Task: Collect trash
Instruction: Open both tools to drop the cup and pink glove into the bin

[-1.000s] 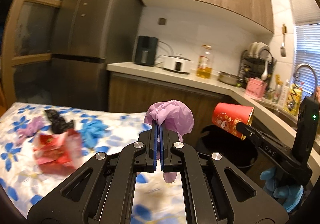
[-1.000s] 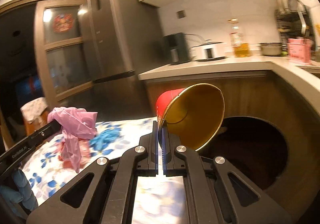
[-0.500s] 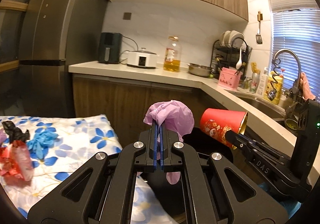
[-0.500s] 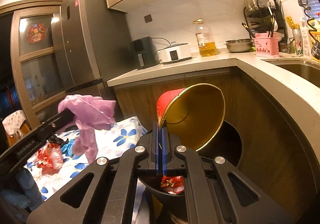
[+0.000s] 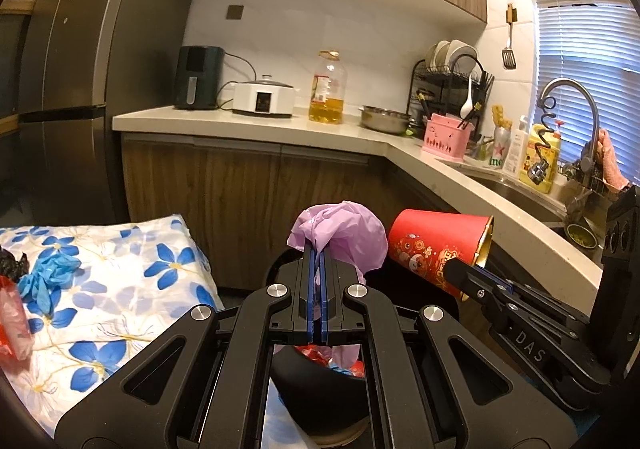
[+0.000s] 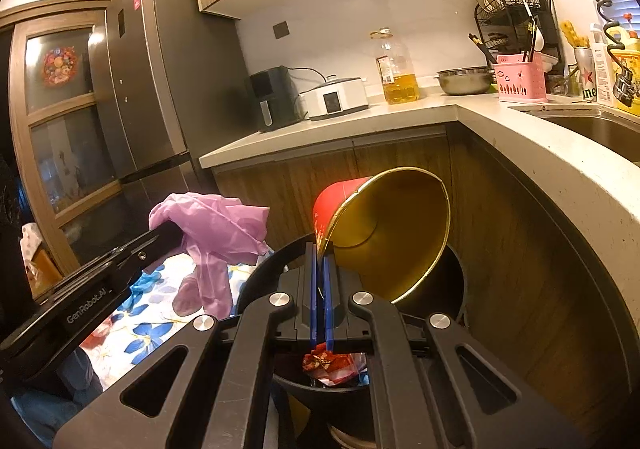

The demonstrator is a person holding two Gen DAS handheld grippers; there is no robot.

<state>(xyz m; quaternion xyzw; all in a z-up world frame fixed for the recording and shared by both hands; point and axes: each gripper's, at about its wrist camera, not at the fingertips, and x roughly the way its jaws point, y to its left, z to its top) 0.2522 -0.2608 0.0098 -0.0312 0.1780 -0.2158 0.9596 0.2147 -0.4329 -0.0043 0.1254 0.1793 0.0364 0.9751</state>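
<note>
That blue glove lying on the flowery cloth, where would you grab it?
Pinch a raised fold near the middle of the blue glove, coming down from above. It lies crumpled and limp on the cloth, so bunched ridges give the fingers something to close on.

Two wrist fisheyes, close over the black bin [image 5: 320,389] — both face the kitchen counter [image 6: 360,121], slightly downward.

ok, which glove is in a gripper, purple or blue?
The purple glove, pinched in the left gripper above the black bin. The blue glove lies loose on the floral cloth.
</note>
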